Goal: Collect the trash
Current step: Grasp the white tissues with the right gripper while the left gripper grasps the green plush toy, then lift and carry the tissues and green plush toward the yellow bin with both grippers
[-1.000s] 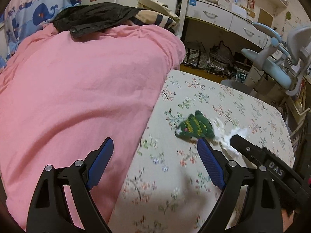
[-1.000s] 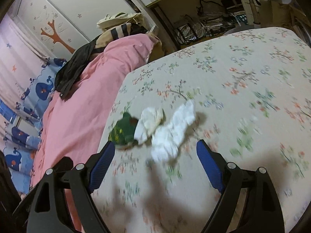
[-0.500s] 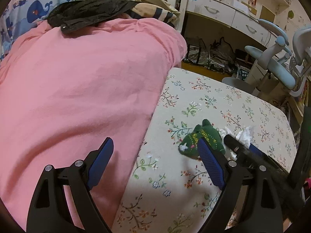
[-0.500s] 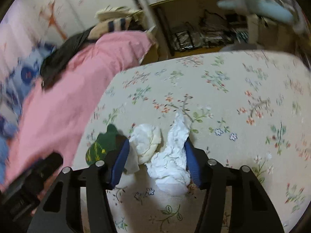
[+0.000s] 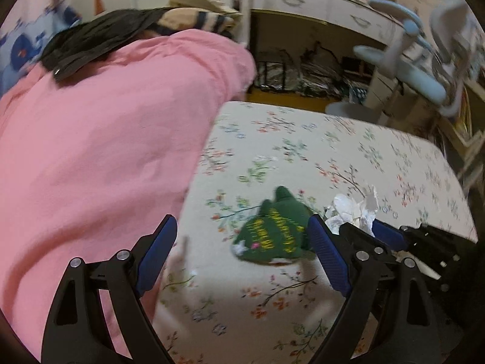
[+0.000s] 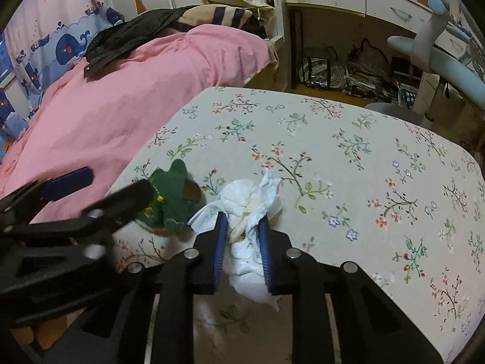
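Crumpled white tissue point(image 6: 251, 212) lies on the floral bedsheet point(image 6: 348, 151), near the sheet's left side. Right gripper point(image 6: 242, 224) is clenched on it: both blue pads point(image 6: 219, 242) press into the wad, tissue bulging above and below them. Just left of the tissue, touching or nearly so, sits a green knitted toy point(image 5: 272, 230). Left gripper point(image 5: 239, 239) hovers with fingers spread wide, grasping nothing, its right finger beside the toy. Pink duvet point(image 5: 106, 136) covers the bed further left.

Illegible yellow lettering on green pouch point(image 5: 274, 233)
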`<state>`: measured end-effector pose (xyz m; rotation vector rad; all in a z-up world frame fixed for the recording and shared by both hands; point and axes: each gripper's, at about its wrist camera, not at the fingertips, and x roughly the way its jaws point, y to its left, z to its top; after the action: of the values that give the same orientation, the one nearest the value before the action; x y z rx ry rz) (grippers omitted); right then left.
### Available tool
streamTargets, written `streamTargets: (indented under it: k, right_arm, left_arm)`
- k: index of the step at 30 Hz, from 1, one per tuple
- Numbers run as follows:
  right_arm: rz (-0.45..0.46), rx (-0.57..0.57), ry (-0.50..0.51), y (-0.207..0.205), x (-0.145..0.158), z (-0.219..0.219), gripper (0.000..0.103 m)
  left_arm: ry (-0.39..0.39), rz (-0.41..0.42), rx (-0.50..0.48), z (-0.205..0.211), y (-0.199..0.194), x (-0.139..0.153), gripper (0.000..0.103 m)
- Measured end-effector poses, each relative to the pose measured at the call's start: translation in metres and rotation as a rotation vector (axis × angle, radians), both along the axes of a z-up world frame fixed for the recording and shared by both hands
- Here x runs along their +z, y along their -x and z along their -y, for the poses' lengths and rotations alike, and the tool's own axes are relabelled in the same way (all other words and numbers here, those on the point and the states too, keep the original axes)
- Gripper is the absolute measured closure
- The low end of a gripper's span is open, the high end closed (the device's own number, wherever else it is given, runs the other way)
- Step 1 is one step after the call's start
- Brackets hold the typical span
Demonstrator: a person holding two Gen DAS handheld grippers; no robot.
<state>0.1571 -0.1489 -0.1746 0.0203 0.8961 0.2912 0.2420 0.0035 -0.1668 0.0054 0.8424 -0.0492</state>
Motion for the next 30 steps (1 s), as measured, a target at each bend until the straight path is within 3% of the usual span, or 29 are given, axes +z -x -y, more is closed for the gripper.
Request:
streamTargets:
  k: [5, 7, 9, 10, 13, 18, 30]
  right_arm:
    - [-0.012, 0.003, -0.038, 0.002, 0.001, 0.018, 0.087]
    - [-0.017, -0.009, -0.063, 0.002, 0.003, 0.026, 0.09]
    - [-0.021, -0.019, -0.082, 0.004, 0.004, 0.035, 0.091]
    - [-0.023, -0.026, -0.089, 0.004, 0.005, 0.039, 0.091]
    - [-0.027, -0.047, -0.109, 0.008, 0.006, 0.051, 0.092]
    - [-0.023, -0.058, -0.14, 0.022, 0.015, 0.063, 0.092]
    - [0.034, -0.056, -0.243, 0.083, 0.055, 0.081, 0.092]
  left_arm:
    - [0.017, -0.021, -0.024, 0.006, -0.01, -0.006, 0.019]
    - [0.017, -0.036, -0.04, 0.008, -0.013, -0.009, 0.027]
    - [0.052, -0.054, -0.078, 0.009, -0.014, -0.013, 0.047]
    - [0.069, -0.058, -0.093, 0.009, -0.013, -0.015, 0.052]
    - [0.034, -0.043, -0.126, 0.018, -0.007, -0.013, 0.061]
    - [0.075, -0.039, -0.133, 0.014, 0.004, -0.003, 0.08]
    - [0.17, 0.033, -0.171, 0.008, 0.062, 0.039, 0.082]
